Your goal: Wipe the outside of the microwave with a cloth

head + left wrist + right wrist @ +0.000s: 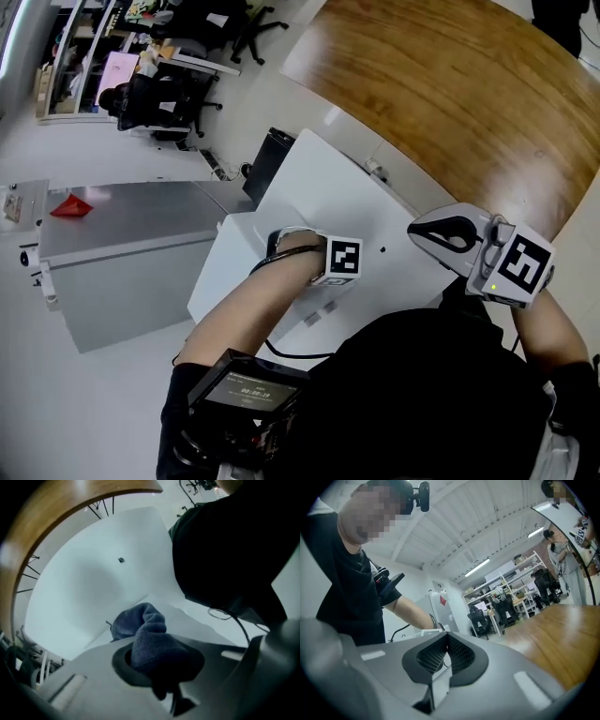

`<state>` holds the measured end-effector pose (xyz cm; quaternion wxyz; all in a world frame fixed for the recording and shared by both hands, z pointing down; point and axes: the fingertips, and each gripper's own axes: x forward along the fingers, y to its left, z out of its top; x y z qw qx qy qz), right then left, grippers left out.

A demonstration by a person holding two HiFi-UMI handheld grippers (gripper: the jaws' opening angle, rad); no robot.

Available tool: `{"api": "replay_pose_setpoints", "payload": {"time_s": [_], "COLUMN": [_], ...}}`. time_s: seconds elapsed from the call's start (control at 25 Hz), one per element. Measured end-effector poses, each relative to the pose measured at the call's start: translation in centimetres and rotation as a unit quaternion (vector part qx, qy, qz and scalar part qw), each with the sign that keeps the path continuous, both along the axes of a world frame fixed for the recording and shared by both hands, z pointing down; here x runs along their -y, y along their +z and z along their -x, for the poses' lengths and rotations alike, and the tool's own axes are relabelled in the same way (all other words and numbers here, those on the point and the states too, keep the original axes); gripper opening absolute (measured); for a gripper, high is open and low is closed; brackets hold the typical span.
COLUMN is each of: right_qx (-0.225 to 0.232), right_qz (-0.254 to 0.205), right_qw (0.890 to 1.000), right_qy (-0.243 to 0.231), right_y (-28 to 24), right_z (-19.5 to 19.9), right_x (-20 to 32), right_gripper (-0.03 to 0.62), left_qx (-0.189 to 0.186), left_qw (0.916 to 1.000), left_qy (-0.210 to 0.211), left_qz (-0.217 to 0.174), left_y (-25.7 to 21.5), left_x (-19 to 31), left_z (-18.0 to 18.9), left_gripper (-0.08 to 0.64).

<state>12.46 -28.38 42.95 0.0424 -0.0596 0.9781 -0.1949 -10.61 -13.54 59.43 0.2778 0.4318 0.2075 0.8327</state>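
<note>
The white microwave (pixel 323 192) stands below me, seen from above. My left gripper (pixel 281 246) reaches down over its left side, with the marker cube near the top edge. The left gripper view shows that gripper (pixel 157 660) shut on a bunched blue cloth (pixel 143 627), which rests against the microwave's white surface (pixel 89 592). My right gripper (pixel 422 231) is held up at the microwave's right edge, apart from the cloth. In the right gripper view its jaws (pixel 446 641) meet at the tips with nothing between them.
A large wooden table (pixel 450 84) lies beyond the microwave. A grey cabinet (pixel 122 253) with a small red object (pixel 71 206) stands at the left. Office chairs (pixel 159 98) and a black box (pixel 267 159) sit further back. A black cable (pixel 225 616) trails near the microwave.
</note>
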Motion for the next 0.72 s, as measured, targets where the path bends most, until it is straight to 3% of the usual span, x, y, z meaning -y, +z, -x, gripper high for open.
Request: {"api": "replay_pose_setpoints", "payload": {"time_s": [0.2, 0.36, 0.44, 0.6, 0.72], "right_qx": [-0.025, -0.033, -0.023, 0.002, 0.025], "right_qz": [0.039, 0.036, 0.037, 0.01, -0.019], "right_qw": [0.999, 0.998, 0.998, 1.0, 0.999], "right_qy": [0.026, 0.037, 0.034, 0.009, -0.016], "right_y": [3.6, 3.8, 2.5, -1.4, -4.4], "right_z": [-2.5, -4.0, -3.7, -1.6, 0.4], "right_x": [-1.1, -1.6, -1.6, -1.4, -1.2], "right_gripper": [0.005, 0.005, 0.005, 0.005, 0.005], "left_qx": [0.027, 0.015, -0.01, -0.077, -0.085], "left_qw": [0.9993, 0.9998, 0.9998, 0.9962, 0.9954], "left_qy": [0.009, -0.002, -0.015, -0.016, -0.019], "left_qz": [0.024, 0.008, -0.005, -0.038, -0.039], "left_y": [7.0, 8.8, 6.4, -4.6, -11.4], "left_x": [-0.4, -1.2, -1.4, -1.6, -3.0], "left_z": [0.4, -0.2, -1.4, -4.1, -4.5], "left_gripper": [0.051, 0.051, 0.051, 0.052, 0.051]}}
